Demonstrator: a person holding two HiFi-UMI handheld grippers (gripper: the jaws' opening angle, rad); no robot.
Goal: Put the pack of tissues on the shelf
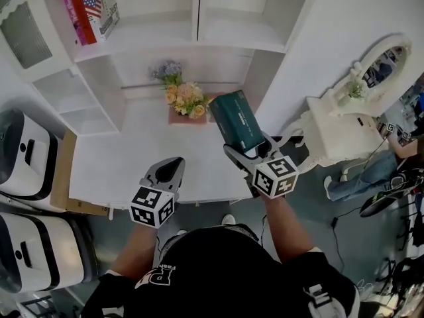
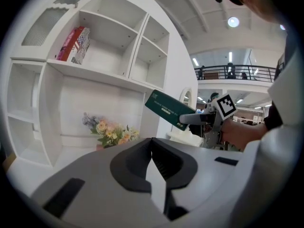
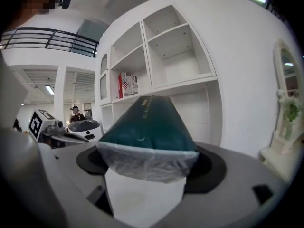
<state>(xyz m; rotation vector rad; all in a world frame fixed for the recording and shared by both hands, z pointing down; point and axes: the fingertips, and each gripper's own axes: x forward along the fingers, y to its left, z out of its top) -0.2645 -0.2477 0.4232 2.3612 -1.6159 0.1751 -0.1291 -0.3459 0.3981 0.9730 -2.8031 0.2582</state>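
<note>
The pack of tissues (image 1: 237, 120) is a dark green soft pack with a clear plastic end. My right gripper (image 1: 255, 152) is shut on that end and holds the pack tilted up above the white desk top (image 1: 126, 158), below the white shelf unit (image 1: 197, 12). In the right gripper view the pack (image 3: 147, 125) fills the middle and points toward the shelf compartments (image 3: 175, 46). My left gripper (image 1: 173, 169) hovers over the desk's front edge, shut with nothing in it. From the left gripper view the pack (image 2: 167, 109) shows at right, in front of the shelves (image 2: 109, 42).
A red box with a flag print (image 1: 91, 6) stands in the upper left compartment. A flower bouquet (image 1: 185, 97) sits at the back of the desk. A white vanity with an oval mirror (image 1: 348, 114) stands at right. White-and-black machines (image 1: 26, 152) are at left.
</note>
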